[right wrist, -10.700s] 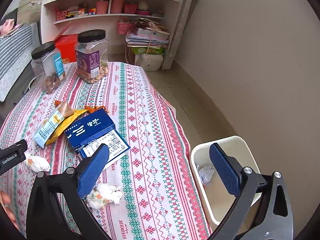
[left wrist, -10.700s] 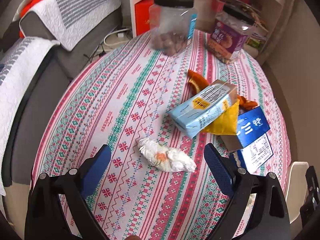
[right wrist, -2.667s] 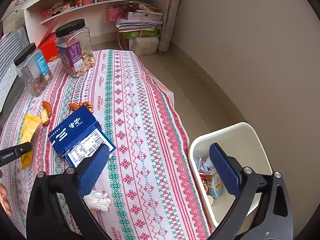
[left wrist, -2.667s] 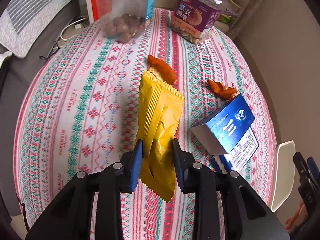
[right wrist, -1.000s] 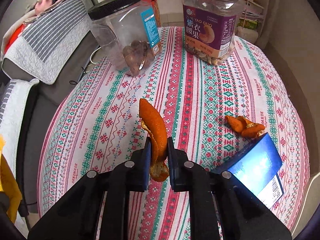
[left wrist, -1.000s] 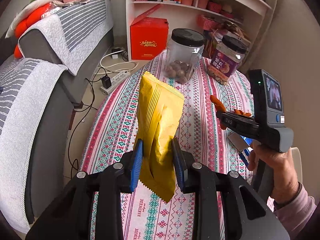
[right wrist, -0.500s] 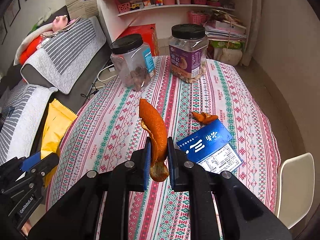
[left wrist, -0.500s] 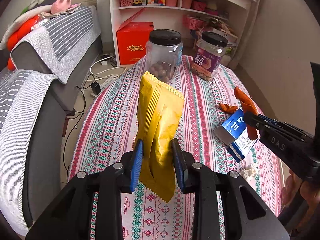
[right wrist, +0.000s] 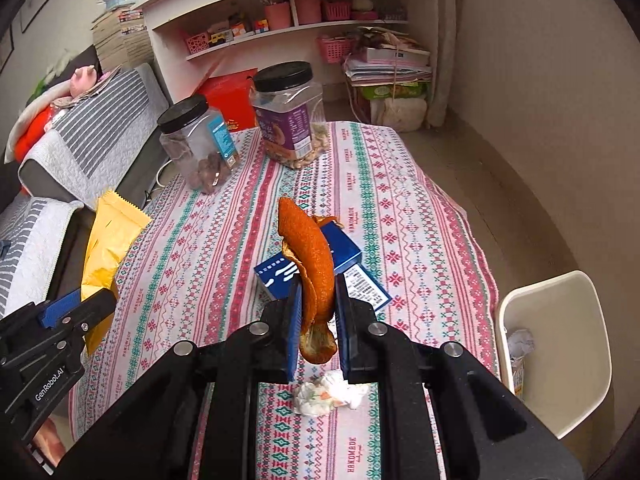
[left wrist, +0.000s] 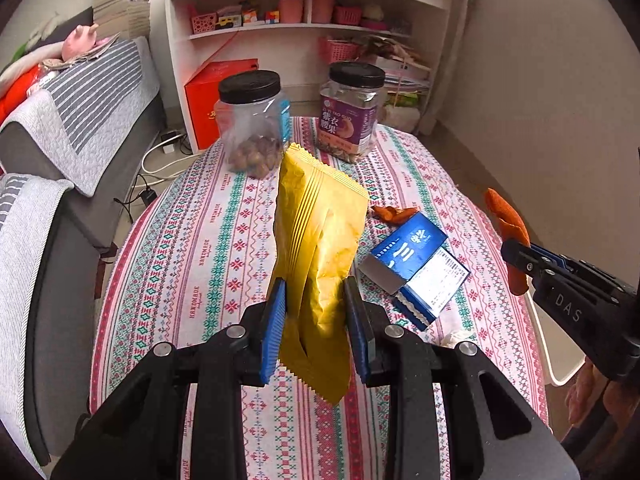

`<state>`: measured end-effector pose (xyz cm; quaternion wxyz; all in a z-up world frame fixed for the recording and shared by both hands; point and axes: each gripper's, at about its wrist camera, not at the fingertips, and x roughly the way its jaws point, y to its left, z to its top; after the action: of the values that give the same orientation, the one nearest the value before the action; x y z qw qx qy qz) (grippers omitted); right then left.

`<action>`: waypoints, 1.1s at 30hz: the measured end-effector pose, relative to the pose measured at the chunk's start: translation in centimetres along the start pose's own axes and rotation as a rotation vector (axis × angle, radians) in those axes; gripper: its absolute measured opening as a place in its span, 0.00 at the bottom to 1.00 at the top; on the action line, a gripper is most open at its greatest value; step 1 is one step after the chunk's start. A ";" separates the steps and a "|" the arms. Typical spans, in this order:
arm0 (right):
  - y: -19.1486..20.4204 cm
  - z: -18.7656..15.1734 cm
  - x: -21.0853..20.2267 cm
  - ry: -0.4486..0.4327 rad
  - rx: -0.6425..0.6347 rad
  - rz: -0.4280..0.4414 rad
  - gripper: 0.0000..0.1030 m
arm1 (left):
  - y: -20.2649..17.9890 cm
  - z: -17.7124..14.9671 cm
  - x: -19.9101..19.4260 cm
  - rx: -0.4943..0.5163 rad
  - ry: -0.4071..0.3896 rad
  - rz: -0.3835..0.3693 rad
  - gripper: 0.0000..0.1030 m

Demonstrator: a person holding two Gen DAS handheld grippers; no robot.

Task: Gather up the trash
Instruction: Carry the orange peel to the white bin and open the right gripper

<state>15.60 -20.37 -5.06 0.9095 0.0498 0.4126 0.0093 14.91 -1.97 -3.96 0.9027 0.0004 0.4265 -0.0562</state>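
Observation:
My left gripper (left wrist: 315, 300) is shut on a yellow snack wrapper (left wrist: 320, 240), which stands upright above the table's near left side. That wrapper (right wrist: 108, 240) also shows at the left of the right wrist view. My right gripper (right wrist: 316, 312) is shut on a curled orange peel (right wrist: 308, 256), held above the tablecloth; the same peel (left wrist: 506, 224) appears at the right in the left wrist view. On the cloth lie a blue box (left wrist: 416, 264), a second orange peel (left wrist: 390, 214) and a crumpled tissue (right wrist: 328, 394). A white bin (right wrist: 560, 320) stands on the floor to the right.
Two black-lidded jars, one clear with nuts (left wrist: 254, 128) and one purple-labelled (left wrist: 350, 112), stand at the table's far end. A grey sofa (left wrist: 72, 112) runs along the left. White shelves (left wrist: 304, 24) and a red box (left wrist: 216, 96) sit behind.
Both grippers pulled back and swung right, each keeping its load. The bin has come into the right wrist view and the tissue now shows under the right gripper.

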 end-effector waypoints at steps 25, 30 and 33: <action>-19.7 -2.2 -4.5 -0.012 0.344 -0.398 0.23 | -14.4 -3.7 0.1 0.235 -0.038 -0.102 0.29; -22.5 -2.5 -5.9 -0.046 0.429 -0.448 0.59 | -18.4 -4.5 0.2 0.278 -0.019 -0.156 0.29; -24.1 -2.8 -7.3 -0.089 0.491 -0.465 0.77 | -21.4 -4.7 -0.2 0.291 -0.014 -0.212 0.29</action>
<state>8.09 -44.50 -3.76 0.8653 0.1722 0.3628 -0.3001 9.00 -22.96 -5.79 0.8851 0.0857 0.4051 -0.2124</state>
